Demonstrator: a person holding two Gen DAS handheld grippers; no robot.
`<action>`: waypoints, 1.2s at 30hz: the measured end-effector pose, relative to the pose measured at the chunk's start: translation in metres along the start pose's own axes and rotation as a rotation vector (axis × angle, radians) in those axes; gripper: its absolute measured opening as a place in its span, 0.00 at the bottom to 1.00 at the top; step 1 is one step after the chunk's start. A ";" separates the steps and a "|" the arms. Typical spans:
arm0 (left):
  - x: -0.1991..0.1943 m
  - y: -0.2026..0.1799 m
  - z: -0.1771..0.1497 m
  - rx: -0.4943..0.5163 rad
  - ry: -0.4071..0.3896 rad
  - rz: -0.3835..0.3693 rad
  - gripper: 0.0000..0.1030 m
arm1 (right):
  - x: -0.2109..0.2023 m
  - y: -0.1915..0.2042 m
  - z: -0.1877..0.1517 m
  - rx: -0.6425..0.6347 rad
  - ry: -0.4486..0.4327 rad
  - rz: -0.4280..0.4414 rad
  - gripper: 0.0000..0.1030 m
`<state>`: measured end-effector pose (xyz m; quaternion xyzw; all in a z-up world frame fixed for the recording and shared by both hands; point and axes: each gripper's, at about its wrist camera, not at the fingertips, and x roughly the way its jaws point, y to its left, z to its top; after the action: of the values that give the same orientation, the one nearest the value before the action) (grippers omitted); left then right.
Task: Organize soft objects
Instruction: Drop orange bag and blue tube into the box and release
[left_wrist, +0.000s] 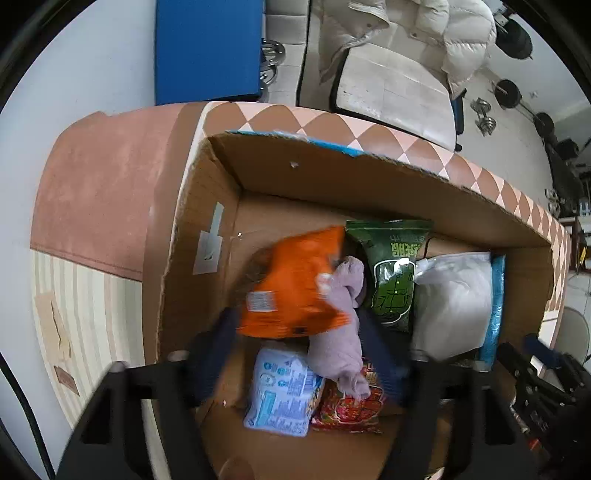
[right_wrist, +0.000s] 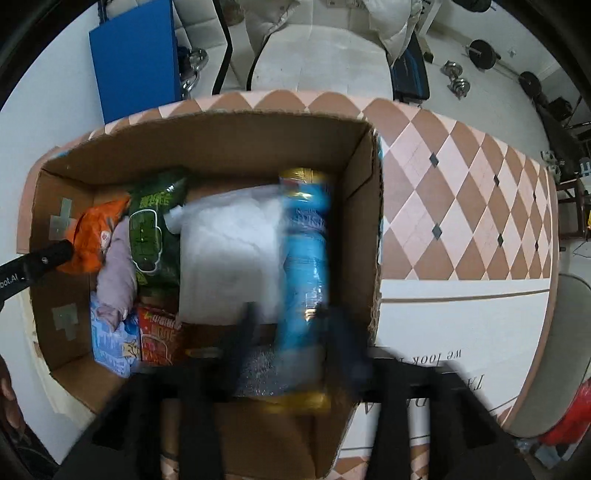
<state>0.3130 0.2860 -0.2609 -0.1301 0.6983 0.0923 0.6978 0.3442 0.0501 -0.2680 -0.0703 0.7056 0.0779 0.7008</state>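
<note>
Counter (right_wrist: 461, 192): I see a diamond-tiled top in pink and brown; it carries the box.
Cardboard box (left_wrist: 332, 177): open-topped, standing on the counter; every soft item I can find lies inside it.
White bag (right_wrist: 229, 251): the largest item, a pale translucent pack lying flat in the middle of the box, between the green packet and the blue packet.
Blue packet (right_wrist: 306, 266): long, blurred, standing along the box's right wall, just beside the white bag.
Orange packet (left_wrist: 291, 284): at the left end of the box, tilted, resting over the pale blue pack and touching the lilac cloth.
Green packet (left_wrist: 395, 273): lying lengthwise between the lilac cloth and the white bag.
Lilac cloth (left_wrist: 343, 332): crumpled strip draped over the red packet, between the orange and green packets.
Pale blue pack (left_wrist: 280, 391): on the box floor at the near side, beside the red packet.
Red packet (left_wrist: 351, 406): on the box floor, partly under the lilac cloth.
Left gripper (left_wrist: 299, 354): fingers spread wide on either side of the orange packet; I read it as released, clasping nothing.
Right gripper (right_wrist: 295, 336): fingers flank the lower blue packet; motion blur hides contact, so I cannot tell its state.
</note>
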 end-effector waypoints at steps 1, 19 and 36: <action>-0.001 -0.001 0.000 0.007 -0.007 0.004 0.71 | -0.002 0.000 -0.001 -0.001 -0.009 0.015 0.66; -0.032 -0.021 -0.054 0.074 -0.082 -0.017 0.92 | -0.020 0.007 -0.036 0.029 -0.013 0.040 1.00; -0.128 -0.039 -0.133 0.099 -0.277 0.022 0.92 | -0.123 0.001 -0.106 0.012 -0.210 0.053 1.00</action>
<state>0.1977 0.2140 -0.1302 -0.0740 0.6003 0.0827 0.7921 0.2409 0.0277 -0.1449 -0.0391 0.6303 0.0993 0.7690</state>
